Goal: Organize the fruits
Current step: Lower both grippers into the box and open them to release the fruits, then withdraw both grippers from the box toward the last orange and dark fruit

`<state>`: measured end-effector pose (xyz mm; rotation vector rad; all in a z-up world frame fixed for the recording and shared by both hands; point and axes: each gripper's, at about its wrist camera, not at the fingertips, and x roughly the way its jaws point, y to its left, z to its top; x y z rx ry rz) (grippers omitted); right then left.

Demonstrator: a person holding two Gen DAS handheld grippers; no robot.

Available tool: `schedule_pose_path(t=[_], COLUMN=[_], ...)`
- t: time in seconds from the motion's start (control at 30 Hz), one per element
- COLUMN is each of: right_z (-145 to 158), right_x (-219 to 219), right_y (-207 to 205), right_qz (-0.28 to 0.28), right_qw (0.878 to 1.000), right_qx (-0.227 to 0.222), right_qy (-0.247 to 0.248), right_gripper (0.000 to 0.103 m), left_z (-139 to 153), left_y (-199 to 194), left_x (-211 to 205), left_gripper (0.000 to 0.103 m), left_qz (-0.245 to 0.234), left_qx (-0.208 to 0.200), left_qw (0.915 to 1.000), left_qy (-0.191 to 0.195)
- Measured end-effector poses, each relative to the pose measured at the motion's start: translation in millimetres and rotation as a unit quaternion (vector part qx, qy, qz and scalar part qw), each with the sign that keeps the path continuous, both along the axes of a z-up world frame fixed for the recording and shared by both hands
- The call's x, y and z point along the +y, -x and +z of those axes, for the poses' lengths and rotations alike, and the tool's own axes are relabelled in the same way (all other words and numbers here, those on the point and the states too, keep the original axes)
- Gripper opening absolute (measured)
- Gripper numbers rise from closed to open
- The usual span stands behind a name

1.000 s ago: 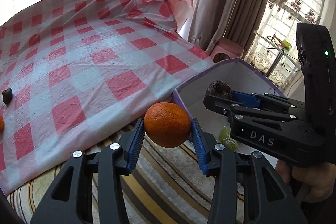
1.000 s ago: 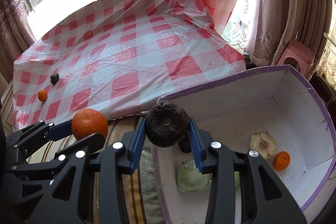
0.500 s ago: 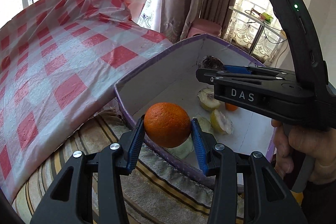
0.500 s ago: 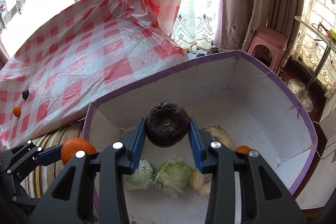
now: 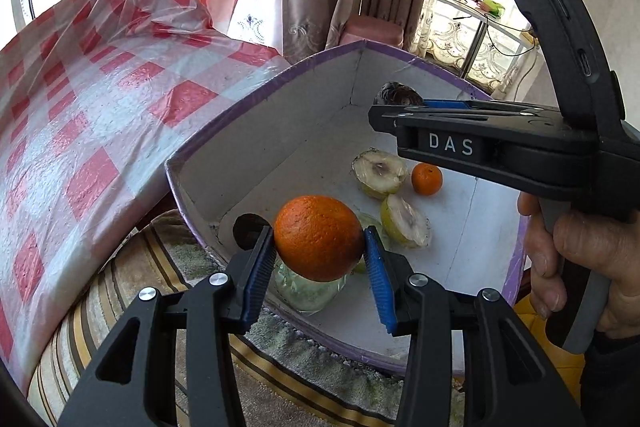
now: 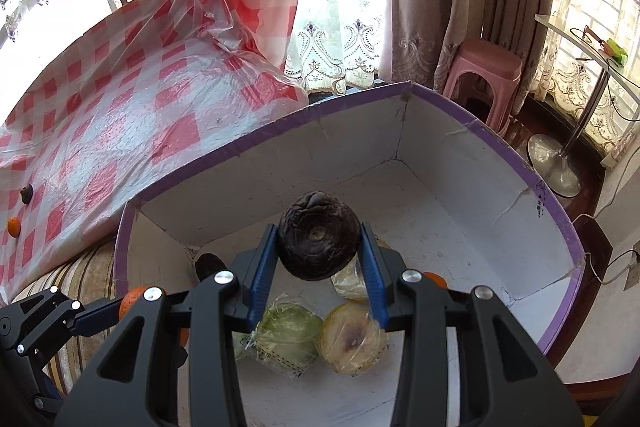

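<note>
- The checked red-and-white cloth spreads away to the left of both my grippers, draped over a raised surface; far off on it I see a tiny orange fruit and a dark lump.
- The white box with purple rim sits below and ahead of both grippers, its open top facing me, on a striped rug.
- My right gripper hangs over the box's inside, clamped on a dark wrinkled fruit squeezed between its blue pads. A hand holds its handle, seen to the right of my left gripper.
- My left gripper is above the box's near-left corner, clenched on an orange, which is off the box floor.
- Under my right gripper, on the box floor, lie cut pale fruit halves in cling film and a wrapped green piece.
- Beyond my left gripper, deeper in the box, another cut half lies just beside a small orange fruit.
- A small dark round thing rests in the box corner, just left of my left gripper's pad.
</note>
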<state>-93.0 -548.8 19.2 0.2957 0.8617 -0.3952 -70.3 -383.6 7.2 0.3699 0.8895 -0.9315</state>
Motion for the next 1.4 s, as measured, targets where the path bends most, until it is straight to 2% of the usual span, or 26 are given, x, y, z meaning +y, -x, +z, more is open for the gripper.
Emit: schedule_pose_path(t=[0.2,0.4,0.6,0.73,0.8,0.83,0.93,1.1,1.17,1.23,1.4], right_z=[-8.0,-18.4,-31.1,-32.9,-33.7,-33.9,-33.9,-30.3,-28.8,-27.4,-18.1], right_x=[-2.5,-3.4,-7.4,-8.6,-9.1,-9.3,-9.4,-7.7,-6.9,-6.1,-2.8], right_y=[-1.3,-5.9,-8.9,-8.5,-8.4,-8.3,-7.5,-7.1,-7.1,-7.5,-6.6], right_qz=[-0.007,-0.013,-0.010,-0.010,-0.009,-0.009,-0.009,-0.008,-0.008,-0.008,-0.005], right_qw=[1.000,0.997,0.995,0.995,0.995,0.995,0.995,0.996,0.996,0.996,0.997], right_qx=[0.021,0.061,0.083,0.085,0.086,0.086,0.085,0.079,0.078,0.077,0.056], right_qy=[0.010,0.050,0.049,0.045,0.043,0.043,0.043,0.048,0.051,0.055,0.048], right_gripper=[0.041,0.041,0.041,0.041,0.041,0.042,0.053,0.067,0.072,0.073,0.075], left_z=[-5.4,-18.8,-21.1,-22.0,-21.9,-21.8,-21.5,-19.3,-16.9,-12.9,-1.1], left_y=[1.7,7.6,13.6,14.5,14.5,14.2,15.0,14.0,13.7,12.7,4.4], left_x=[-5.8,-21.1,-27.5,-28.3,-28.1,-27.8,-27.5,-23.3,-20.8,-17.1,-2.9], left_gripper=[0.042,0.042,0.042,0.043,0.045,0.050,0.064,0.066,0.070,0.076,0.077], left_qz=[-0.007,-0.029,-0.035,-0.038,-0.039,-0.040,-0.043,-0.043,-0.042,-0.038,-0.019], left_qx=[0.002,-0.007,-0.036,-0.041,-0.040,-0.038,-0.037,-0.030,-0.029,-0.028,-0.020], left_qw=[0.9998,0.9976,0.9951,0.9945,0.9947,0.9949,0.9951,0.9965,0.9971,0.9979,0.9996], left_qy=[-0.016,-0.062,-0.084,-0.088,-0.087,-0.085,-0.081,-0.066,-0.057,-0.044,-0.011])
